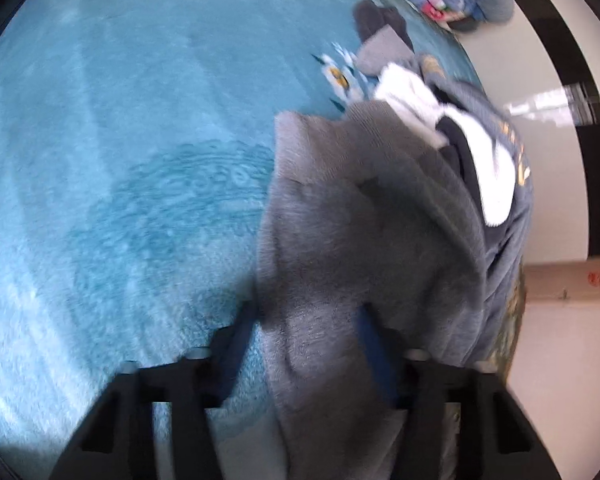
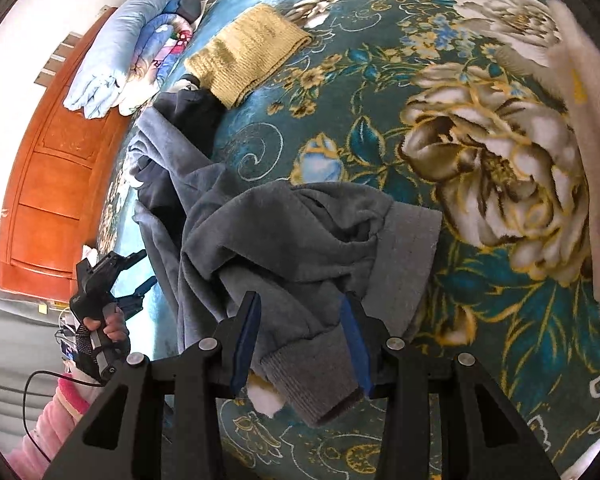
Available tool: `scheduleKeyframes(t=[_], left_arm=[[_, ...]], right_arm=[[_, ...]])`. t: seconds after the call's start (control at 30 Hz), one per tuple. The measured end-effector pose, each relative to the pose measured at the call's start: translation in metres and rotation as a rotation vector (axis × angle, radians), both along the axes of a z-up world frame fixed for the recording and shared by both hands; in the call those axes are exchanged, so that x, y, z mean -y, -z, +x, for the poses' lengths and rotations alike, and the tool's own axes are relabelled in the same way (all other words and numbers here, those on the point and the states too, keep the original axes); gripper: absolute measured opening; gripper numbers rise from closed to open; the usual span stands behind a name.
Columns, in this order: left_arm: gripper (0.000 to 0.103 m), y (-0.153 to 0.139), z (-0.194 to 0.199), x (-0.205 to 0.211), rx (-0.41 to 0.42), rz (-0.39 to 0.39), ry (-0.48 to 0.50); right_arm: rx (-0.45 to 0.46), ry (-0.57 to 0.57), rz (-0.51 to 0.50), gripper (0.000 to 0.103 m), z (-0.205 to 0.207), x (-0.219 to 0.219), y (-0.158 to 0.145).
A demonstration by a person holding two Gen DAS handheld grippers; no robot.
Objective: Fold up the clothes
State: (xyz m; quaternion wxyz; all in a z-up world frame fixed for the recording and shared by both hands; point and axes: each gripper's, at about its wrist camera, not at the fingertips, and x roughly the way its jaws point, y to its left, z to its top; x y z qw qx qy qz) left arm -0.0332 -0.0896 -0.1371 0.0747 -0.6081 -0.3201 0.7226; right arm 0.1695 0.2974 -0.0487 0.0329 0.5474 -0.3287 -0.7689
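One grey sweatshirt (image 2: 284, 240) lies bunched on the floral teal blanket (image 2: 480, 240), ribbed cuff and hem toward the right gripper (image 2: 300, 332). Its two blue-padded fingers (image 2: 248, 336) stand apart, fleece lying between them; whether they pinch it I cannot tell. Left gripper (image 1: 308, 344): fingers apart in its own view, grey fleece draped over the gap (blurred, white lining showing). Also counted: one folded mustard knit (image 2: 248, 52), one stack of folded bedding (image 2: 132, 48) against an orange wooden cabinet (image 2: 56, 176). Containers: none visible.

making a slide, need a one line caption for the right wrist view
Right gripper open around a grey sweatshirt's cuff on a floral blanket.
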Motion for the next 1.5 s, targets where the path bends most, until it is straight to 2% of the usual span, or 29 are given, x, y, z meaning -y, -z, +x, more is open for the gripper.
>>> scheduleKeyframes(t=[0.03,0.1,0.17,0.23,0.27,0.37,0.53,0.63,0.7,0.8,0.9,1.0,1.1,1.17,1.23,1.27,1.3,1.37,1.43,1.5], left_arm=[[0.025,0.001,0.0,-0.001,-0.001,-0.015,0.008],[0.007,0.002,0.003,0.002,-0.012,-0.023,0.006],[0.004,0.002,0.005,0.009,-0.015,-0.016,-0.01],[0.004,0.0,0.006,0.016,-0.025,-0.001,-0.034],[0.004,-0.003,0.007,0.018,-0.033,0.006,-0.046],[0.003,-0.01,0.01,0.026,-0.055,0.003,-0.077],[0.003,-0.022,0.022,0.074,-0.081,-0.064,-0.247],[0.003,-0.029,0.029,0.102,-0.096,-0.104,-0.349],[0.003,-0.034,0.034,0.122,-0.107,-0.131,-0.417],[0.003,-0.041,0.041,0.15,-0.122,-0.171,-0.519],[0.003,-0.046,0.047,0.174,-0.129,-0.203,-0.608],[0.003,-0.039,0.05,0.171,-0.095,-0.193,-0.615],[0.003,-0.045,0.055,0.168,-0.116,-0.219,-0.588],[0.003,-0.047,0.064,0.169,-0.123,-0.206,-0.589],[0.003,-0.047,0.066,0.172,-0.119,-0.192,-0.594],[0.003,-0.046,0.066,0.174,-0.116,-0.185,-0.597],[0.003,-0.047,0.066,0.175,-0.119,-0.177,-0.599],[0.003,-0.052,0.068,0.177,-0.148,-0.16,-0.601],[0.003,-0.056,0.069,0.178,-0.176,-0.143,-0.603],[0.003,-0.061,0.071,0.18,-0.205,-0.126,-0.604]], right_arm=[[-0.001,0.0,0.001,0.043,-0.001,0.001,-0.001],[-0.008,-0.001,-0.003,0.043,-0.005,0.003,-0.004],[-0.02,0.001,-0.013,0.043,-0.011,0.006,-0.007],[-0.03,0.01,-0.025,0.046,-0.018,0.01,-0.009],[-0.033,0.017,-0.032,0.055,-0.022,0.012,-0.01],[-0.028,0.044,-0.076,0.057,-0.034,0.017,-0.006],[0.009,0.099,-0.133,0.057,-0.049,0.024,0.005],[0.035,0.133,-0.154,0.06,-0.053,0.024,0.008],[0.041,0.145,-0.147,0.065,-0.055,0.022,0.006],[0.041,0.147,-0.119,0.066,-0.056,0.02,0.003],[0.072,0.162,-0.151,0.067,-0.057,0.021,0.012],[0.111,0.194,-0.192,0.067,-0.062,0.022,0.024],[0.15,0.271,-0.179,0.067,-0.07,0.016,0.035],[0.18,0.326,-0.191,0.066,-0.075,0.011,0.043],[0.22,0.367,-0.215,0.053,-0.077,0.006,0.052],[0.239,0.384,-0.222,0.029,-0.078,0.004,0.056],[0.252,0.397,-0.232,0.015,-0.078,0.002,0.059],[0.225,0.389,-0.226,0.01,-0.079,0.0,0.05],[0.116,0.351,-0.184,0.009,-0.079,-0.004,0.016],[-0.026,0.3,-0.138,0.009,-0.074,-0.007,-0.033]])
